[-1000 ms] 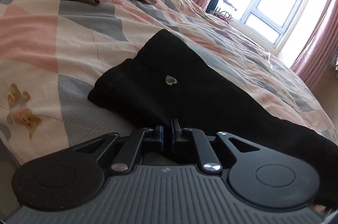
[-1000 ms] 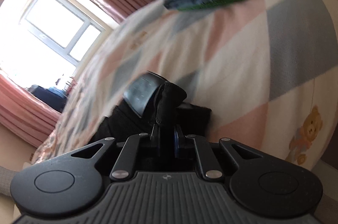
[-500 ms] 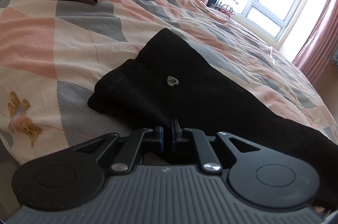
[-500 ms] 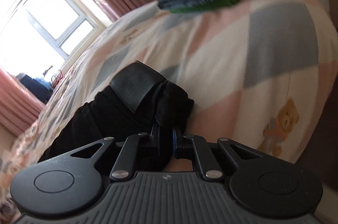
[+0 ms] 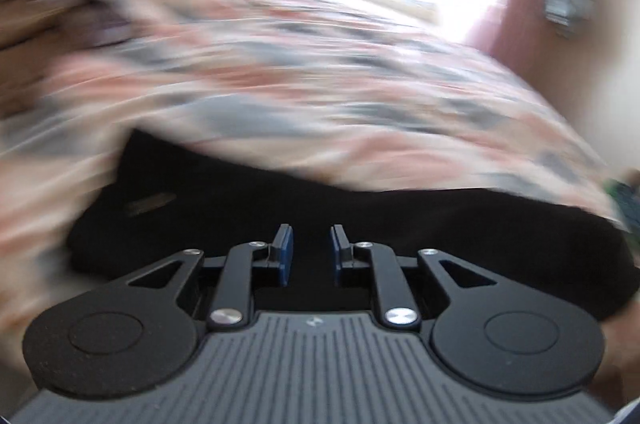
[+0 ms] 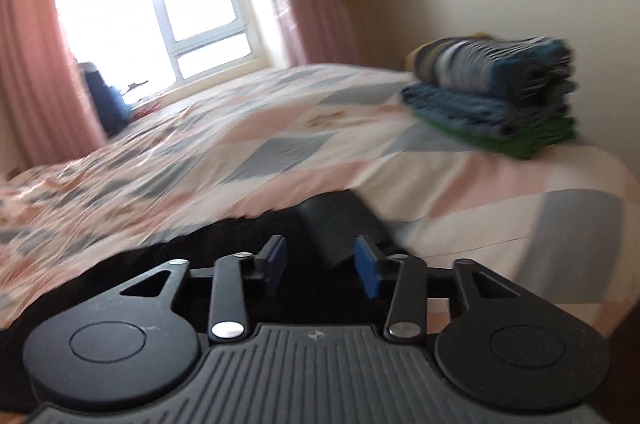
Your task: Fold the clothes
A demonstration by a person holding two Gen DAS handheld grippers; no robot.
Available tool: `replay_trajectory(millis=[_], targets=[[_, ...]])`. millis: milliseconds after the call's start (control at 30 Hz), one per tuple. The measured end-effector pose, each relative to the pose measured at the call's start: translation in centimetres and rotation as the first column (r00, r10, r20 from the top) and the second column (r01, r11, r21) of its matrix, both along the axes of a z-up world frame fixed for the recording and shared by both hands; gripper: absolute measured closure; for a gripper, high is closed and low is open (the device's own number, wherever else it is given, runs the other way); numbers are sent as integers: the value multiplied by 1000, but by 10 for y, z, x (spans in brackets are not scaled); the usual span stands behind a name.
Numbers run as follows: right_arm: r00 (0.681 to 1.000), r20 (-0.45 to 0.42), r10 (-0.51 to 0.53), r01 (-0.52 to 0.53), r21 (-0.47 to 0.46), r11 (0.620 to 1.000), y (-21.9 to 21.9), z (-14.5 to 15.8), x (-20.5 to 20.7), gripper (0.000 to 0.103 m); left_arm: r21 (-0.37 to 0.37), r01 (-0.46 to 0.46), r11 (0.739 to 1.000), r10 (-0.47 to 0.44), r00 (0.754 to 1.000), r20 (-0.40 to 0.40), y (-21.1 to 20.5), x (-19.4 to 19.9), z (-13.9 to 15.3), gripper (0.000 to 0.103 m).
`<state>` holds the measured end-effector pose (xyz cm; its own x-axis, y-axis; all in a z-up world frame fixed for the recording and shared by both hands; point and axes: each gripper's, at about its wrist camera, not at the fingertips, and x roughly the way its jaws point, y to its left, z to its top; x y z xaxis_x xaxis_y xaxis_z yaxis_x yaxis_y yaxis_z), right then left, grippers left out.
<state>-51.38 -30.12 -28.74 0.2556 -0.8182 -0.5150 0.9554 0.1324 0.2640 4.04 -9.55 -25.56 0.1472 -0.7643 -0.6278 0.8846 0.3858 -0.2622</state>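
A black garment (image 5: 360,220) lies flat along the near edge of the bed; the left wrist view is blurred by motion. It also shows in the right wrist view (image 6: 224,260), with a dark leather-like patch (image 6: 340,228) on its near end. My left gripper (image 5: 310,254) is open and empty just above the garment. My right gripper (image 6: 322,266) is open and empty, with the patch showing between its blue pads (image 6: 367,266).
The bed (image 6: 280,151) has a pink, grey and white patterned cover. A stack of folded clothes (image 6: 496,95) sits at its far right corner. A window with pink curtains (image 6: 152,7) lies beyond the bed. The bed's edge drops off at the right.
Both grippers have opened and let go of the black garment, which now lies on the bed. Both cameras have swung round fast; the brown clothes have left the left view.
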Motion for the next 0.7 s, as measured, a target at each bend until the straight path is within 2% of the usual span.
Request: replay_trajectory(millis=[67, 133, 200, 267, 333, 400, 467, 533, 567, 600, 633, 700], targets=[[999, 25, 24, -26, 67, 997, -11, -21, 8, 71, -19, 145, 989, -145, 988, -55, -51, -17, 3, 89], [999, 40, 24, -26, 71, 997, -10, -37, 7, 71, -25, 271, 962, -273, 956, -112, -106, -34, 6, 89], [998, 54, 23, -27, 73, 997, -8, -52, 6, 75, -24, 383, 923, -381, 906, -186, -163, -48, 6, 89], [997, 68, 32, -37, 69, 997, -7, -58, 1, 77, -9, 454, 891, -436, 849, -299, -217, -59, -2, 89], [997, 70, 40, -45, 64, 997, -8, -62, -2, 80, 53, 509, 859, -443, 792, -421, -266, -68, -19, 88], [996, 74, 46, -50, 57, 997, -9, -65, -4, 80, 124, 551, 825, -425, 750, -507, -303, -76, -39, 84], [996, 76, 46, -49, 46, 998, -9, -69, -4, 80, 180, 579, 795, -382, 709, -593, -326, -79, -60, 84], [996, 72, 45, -48, 35, 998, -8, -70, -3, 80, 223, 615, 756, -324, 649, -689, -340, -79, -79, 81], [996, 73, 46, -48, 32, 998, -8, -71, -3, 80, 238, 625, 743, -306, 635, -710, -341, -81, -86, 78], [996, 74, 46, -49, 30, 998, -9, -71, -4, 80, 249, 631, 735, -292, 625, -724, -342, -82, -92, 78], [996, 75, 47, -49, 28, 998, -9, -72, -4, 80, 252, 626, 738, -283, 625, -727, -342, -82, -95, 76], [996, 80, 49, -51, 27, 998, -9, -72, -5, 80, 234, 612, 755, -247, 596, -764, -342, -82, -104, 68]])
